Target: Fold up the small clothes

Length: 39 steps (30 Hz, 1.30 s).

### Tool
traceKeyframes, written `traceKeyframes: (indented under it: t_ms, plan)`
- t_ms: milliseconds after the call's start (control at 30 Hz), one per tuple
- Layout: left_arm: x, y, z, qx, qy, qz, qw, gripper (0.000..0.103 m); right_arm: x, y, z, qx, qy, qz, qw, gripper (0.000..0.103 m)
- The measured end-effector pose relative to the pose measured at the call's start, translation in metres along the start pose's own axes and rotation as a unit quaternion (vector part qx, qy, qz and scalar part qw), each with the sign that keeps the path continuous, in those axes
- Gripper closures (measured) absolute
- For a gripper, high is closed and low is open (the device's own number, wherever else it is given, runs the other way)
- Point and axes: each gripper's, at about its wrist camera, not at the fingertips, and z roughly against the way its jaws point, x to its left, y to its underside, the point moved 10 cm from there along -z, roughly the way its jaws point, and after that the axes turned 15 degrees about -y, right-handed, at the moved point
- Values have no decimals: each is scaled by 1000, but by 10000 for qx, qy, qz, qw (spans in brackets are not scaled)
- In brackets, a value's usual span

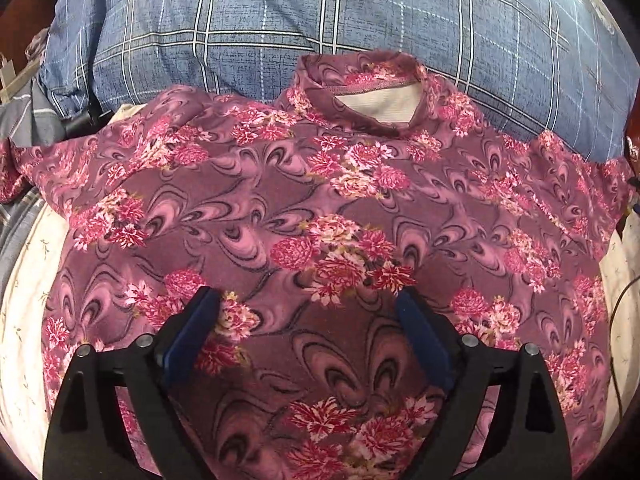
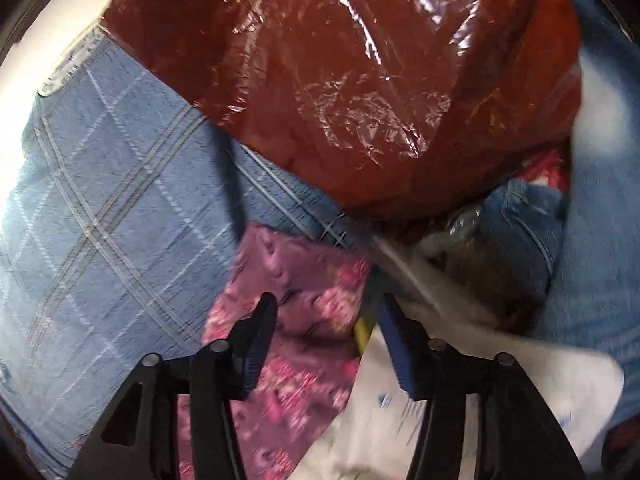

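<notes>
Mauve knit with pink and cream chrysanthemum print and dark swirl lines: the floral top (image 1: 320, 208) lies spread flat, front up, across a cream bed sheet (image 1: 24, 312) with a faint sprig pattern. Fabric looks soft and slightly fuzzy, with shallow wrinkles near the left shoulder. Stand-up collar (image 1: 360, 80) at the far edge, stitched hem visible, pale ribbed lining showing inside the neck opening. Collar rests against a blue plaid pillow (image 1: 240, 20), coarse slubby weave with white and dark grid lines.

My left tongs (image 1: 308, 300) hover over the near middle of the top, black arms and blue pads (image 1: 188, 344) spread wide apart, nothing between them but the cloth below; no pinch.

My right tongs (image 2: 324, 312) stand partly apart, pads not pressing on anything. Beneath them a corner of the same floral fabric, likely a sleeve end (image 2: 288, 308), lies loose beside white paper or cloth (image 2: 500, 364).

Right-wrist view is motion-blurred. Far side: a dark red bundle under crinkled glossy plastic film (image 2: 340, 80). Right: blue denim (image 2: 592, 240), shape unclear. A yellow item (image 2: 362, 334) between sleeve and white sheet is too hidden to identify. The top's near hem and left sleeve are cut off in the left-wrist view.
</notes>
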Motion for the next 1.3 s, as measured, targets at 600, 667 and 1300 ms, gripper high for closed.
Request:
traceKeyframes:
  t_ms: [600,667,1300]
  plan:
    - [2,-12,-9,638,-125,646,9958,6,104,31,64,-2,-1254,1019,9869,98]
    - [6,-19,-8,556,145,785,9953,7,134,53,75,185,-1470,1174,9820,98]
    - [177,-56,-19,182,-623,1886,9799,7,433,366,57,2562,-3671,1768,8765,98]
